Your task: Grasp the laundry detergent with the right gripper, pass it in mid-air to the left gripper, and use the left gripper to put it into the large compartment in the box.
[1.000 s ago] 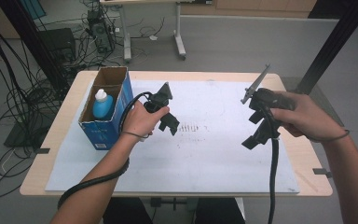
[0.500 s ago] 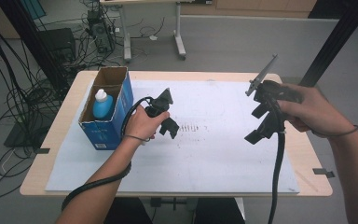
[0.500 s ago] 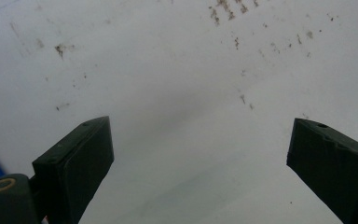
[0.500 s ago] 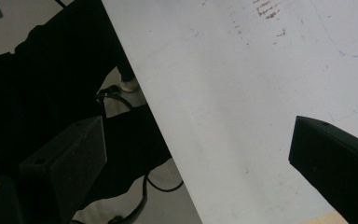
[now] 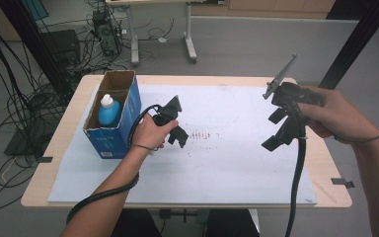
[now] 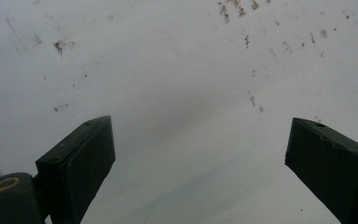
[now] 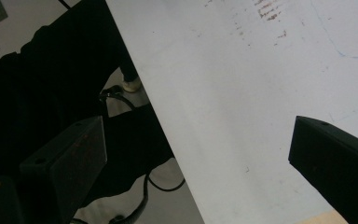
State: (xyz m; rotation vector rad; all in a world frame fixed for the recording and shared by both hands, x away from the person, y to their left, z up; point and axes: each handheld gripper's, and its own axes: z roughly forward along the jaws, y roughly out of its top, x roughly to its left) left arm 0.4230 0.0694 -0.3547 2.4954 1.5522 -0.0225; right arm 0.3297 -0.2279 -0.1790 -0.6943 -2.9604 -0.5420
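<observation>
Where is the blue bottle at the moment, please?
In the high view, the blue bottle stands inside the open cardboard box at the table's left side, just left of the left gripper.

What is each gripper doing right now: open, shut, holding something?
Left gripper: open, holding nothing.
Right gripper: open, holding nothing.

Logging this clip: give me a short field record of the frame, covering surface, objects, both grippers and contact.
surface: table covered by a white sheet with brown smudges
box: blue carton, open top, at the table's left edge
bottle: blue, white cap, upright inside the box
left gripper: open, held over the sheet beside the box, holding nothing
right gripper: open, held over the sheet's right part, holding nothing
contact: neither gripper touches the box or bottle
</observation>
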